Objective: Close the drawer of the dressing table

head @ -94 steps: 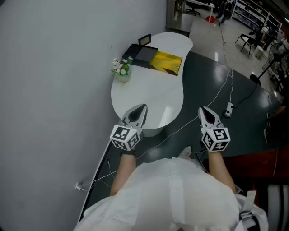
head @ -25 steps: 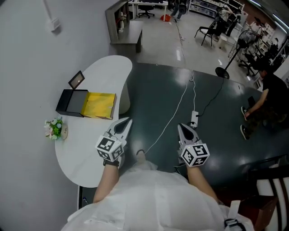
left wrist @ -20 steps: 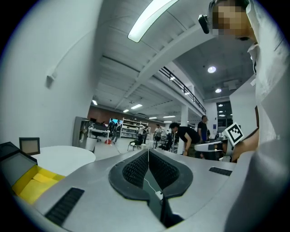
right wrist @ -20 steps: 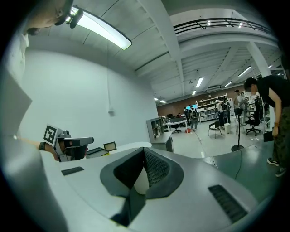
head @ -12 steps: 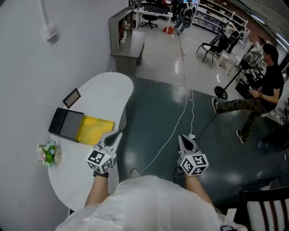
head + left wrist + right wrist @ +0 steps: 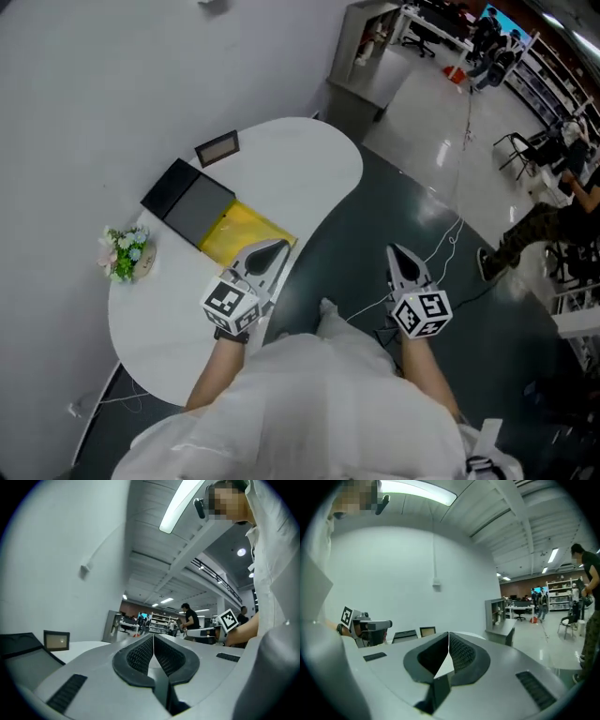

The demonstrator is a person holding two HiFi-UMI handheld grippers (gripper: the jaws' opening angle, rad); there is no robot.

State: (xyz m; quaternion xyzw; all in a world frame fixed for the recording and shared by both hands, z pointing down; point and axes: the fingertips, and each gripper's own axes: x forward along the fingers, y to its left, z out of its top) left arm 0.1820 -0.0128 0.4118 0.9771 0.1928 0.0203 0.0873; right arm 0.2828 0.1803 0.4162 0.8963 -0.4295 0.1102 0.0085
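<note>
Fingers (image 6: 140,656) of left gripper (image 6: 270,251) shut tight, nothing btwn them; right gripper (image 6: 399,255) same, pads (image 6: 461,653) together, empty. Left one hangs over front edge of white dressing table (image 6: 178,319), just beside yellow sheet (image 6: 242,230) and black box (image 6: 187,204). Right one is over dark floor (image 6: 375,225), off the table. Drawer itself can't be made out in any view.

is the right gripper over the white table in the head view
No, the right gripper hangs over the dark floor, off the edge of the white table.
</note>
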